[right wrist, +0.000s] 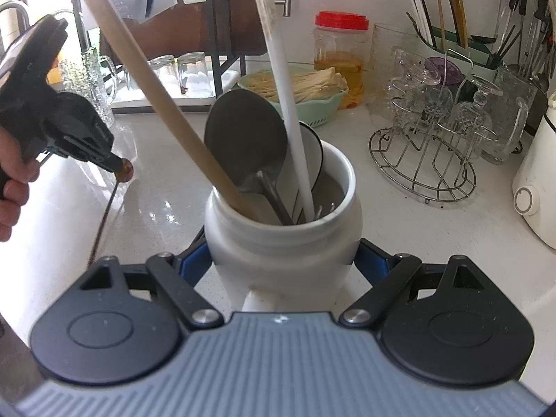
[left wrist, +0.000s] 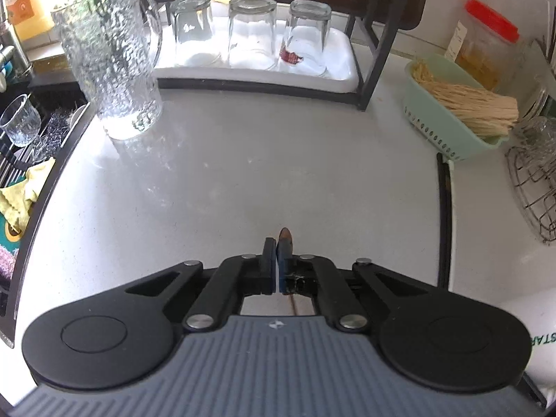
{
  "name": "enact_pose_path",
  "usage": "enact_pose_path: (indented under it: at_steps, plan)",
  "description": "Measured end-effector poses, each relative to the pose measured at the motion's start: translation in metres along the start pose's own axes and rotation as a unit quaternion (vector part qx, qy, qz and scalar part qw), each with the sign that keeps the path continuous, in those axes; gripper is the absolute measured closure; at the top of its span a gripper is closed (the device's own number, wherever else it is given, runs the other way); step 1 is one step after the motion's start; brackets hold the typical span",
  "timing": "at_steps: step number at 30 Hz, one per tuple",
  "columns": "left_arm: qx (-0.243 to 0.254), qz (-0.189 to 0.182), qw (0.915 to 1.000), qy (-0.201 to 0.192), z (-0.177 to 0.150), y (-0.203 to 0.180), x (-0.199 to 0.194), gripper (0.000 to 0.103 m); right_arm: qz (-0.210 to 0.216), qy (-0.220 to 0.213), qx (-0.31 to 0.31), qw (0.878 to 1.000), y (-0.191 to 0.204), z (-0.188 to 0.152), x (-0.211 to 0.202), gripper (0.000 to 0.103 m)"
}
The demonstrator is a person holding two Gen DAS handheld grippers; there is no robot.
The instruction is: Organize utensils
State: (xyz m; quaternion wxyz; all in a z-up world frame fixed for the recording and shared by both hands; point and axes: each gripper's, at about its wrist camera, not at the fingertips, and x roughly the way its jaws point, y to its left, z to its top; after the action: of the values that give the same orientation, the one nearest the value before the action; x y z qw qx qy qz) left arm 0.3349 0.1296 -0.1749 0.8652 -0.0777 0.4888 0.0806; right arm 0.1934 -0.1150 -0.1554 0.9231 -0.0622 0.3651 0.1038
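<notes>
- Right wrist view: the white countertop [right wrist: 399, 229] carries everything; at its middle stands the white utensil crock [right wrist: 281, 239], the right gripper [right wrist: 283, 260] clasped around its belly, probably to steady it while another utensil goes in.
- Leaning out toward twelve o'clock are a wooden handle [right wrist: 146, 80], a white handle [right wrist: 285, 80] and a grey ladle [right wrist: 245, 135], bowl up.
- At nine o'clock, the left gripper [right wrist: 116, 166] is clenched on a thin dark utensil [right wrist: 104, 219] by its brown knobbed end, the shaft hanging down beside the crock, seemingly bound for it.
- At two o'clock, a wire glass rack [right wrist: 422, 160] stands apart.
</notes>
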Motion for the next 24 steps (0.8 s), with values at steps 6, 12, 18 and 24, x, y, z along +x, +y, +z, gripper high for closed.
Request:
enact_pose_path:
  at_steps: [6,12,18,24]
  plan:
    - [-0.002,-0.017,0.9999,-0.001,-0.003,0.003,0.001,0.102,0.005,-0.002,-0.004,1.000,-0.001,0.000,0.000,0.013]
    - [0.041,-0.028,0.9985,-0.022,-0.006,-0.014,-0.008,0.102,0.007,-0.004,-0.006,1.000,-0.001,-0.001,0.000,0.013]
    - [0.039,-0.045,0.9974,-0.040,-0.008,-0.017,-0.035,0.102,0.009,-0.006,-0.010,1.000,-0.001,-0.001,0.000,0.013]
    - [0.038,-0.063,0.9941,-0.079,-0.007,-0.020,-0.083,0.102,0.012,-0.006,-0.013,1.000,-0.001,-0.001,-0.001,0.013]
